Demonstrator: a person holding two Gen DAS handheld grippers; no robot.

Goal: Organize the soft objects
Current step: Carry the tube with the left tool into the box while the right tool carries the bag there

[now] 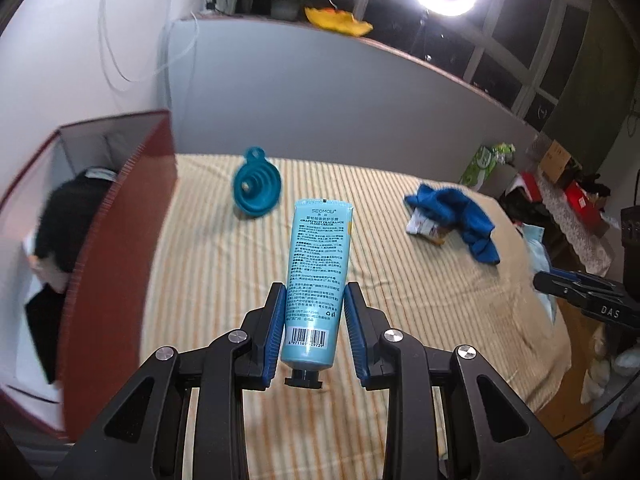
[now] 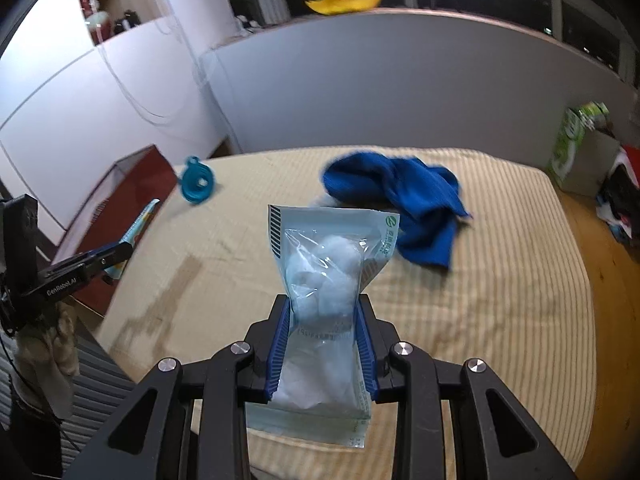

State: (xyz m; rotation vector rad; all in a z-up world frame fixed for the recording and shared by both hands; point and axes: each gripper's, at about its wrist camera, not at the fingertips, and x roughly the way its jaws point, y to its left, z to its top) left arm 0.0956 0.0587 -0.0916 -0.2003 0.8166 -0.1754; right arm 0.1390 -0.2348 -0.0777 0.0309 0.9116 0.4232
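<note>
The left tool (image 1: 314, 322) is clamped on a light blue hand cream tube (image 1: 318, 276), blue pads pressing its sides near the cap end, cap toward the camera and crimped end pointing away; the tube hangs in the air above the striped bed (image 1: 400, 300). The right tool (image 2: 323, 340) is closed on a clear-fronted packet of cotton balls (image 2: 324, 276), squeezed around its lower half and likewise held clear of the bed. Taking the red-sided storage box (image 1: 120, 216) as the landmark, the tube is to its right and nearer the camera, a teal collapsible funnel (image 1: 258, 188) lies on the bed just right of the box, and a crumpled blue towel (image 1: 460, 220) lies well right of it beside a small printed packet (image 1: 426, 228). The step in hand is probably carrying both soft items toward the box (dark things already lie inside it), so each should go over the box wall with a steady hold, firm enough not to slip yet not crushing the tube or bursting the packet, and be let go low inside. The tube reads "SEOMOU" and "GRAPEFRUIT FRAGRANCE HAND CREAM" above small Chinese print and a barcode; the right tool's body in the left view shows "DAS", the left tool's in the right view "GenRobot.AI".
</note>
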